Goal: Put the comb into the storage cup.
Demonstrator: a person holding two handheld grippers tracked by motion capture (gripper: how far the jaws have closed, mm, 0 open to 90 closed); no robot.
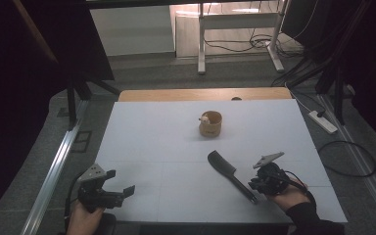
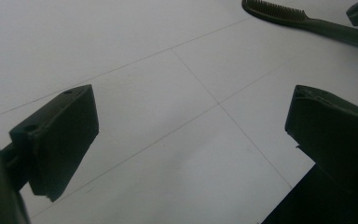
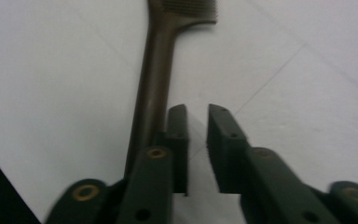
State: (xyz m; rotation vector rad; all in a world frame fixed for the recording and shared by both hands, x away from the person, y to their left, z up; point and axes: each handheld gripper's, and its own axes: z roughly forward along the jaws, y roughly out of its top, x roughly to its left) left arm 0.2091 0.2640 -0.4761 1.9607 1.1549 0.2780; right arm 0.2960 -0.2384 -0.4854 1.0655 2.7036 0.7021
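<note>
Fingers (image 3: 221,135) of the right gripper (image 3: 196,149) stood narrowly apart, a thin gap between the pads and bare worktop (image 1: 152,142) showing through it; nothing was gripped. Brush (image 3: 156,84), dark, long-handled, lay flat on the white worktop just beside the left-hand finger in the right gripper view, its handle running alongside and outside the gap, bristle head pointing away. High view: brush (image 1: 227,174) lay slantwise right of centre on the near half of the sheet, handle end close to the right gripper (image 1: 262,183), held in the person's right hand (image 1: 286,198).

Left gripper (image 1: 115,186) rested at the near left corner in the left hand (image 1: 81,218), fingers (image 2: 60,140) spread wide over bare sheet, holding nothing. In the left gripper view the brush (image 2: 303,18) lay well apart, at the far edge.

Small wooden cup (image 1: 210,123) stood upright near the middle of the far half, something pale at its rim, too small to identify. It was well apart from brush and both grippers. No object lay between the right gripper and the brush. Cables (image 1: 342,156) and a power strip (image 1: 322,121) lay on the floor to the right; desk legs (image 1: 201,44) stood beyond.
</note>
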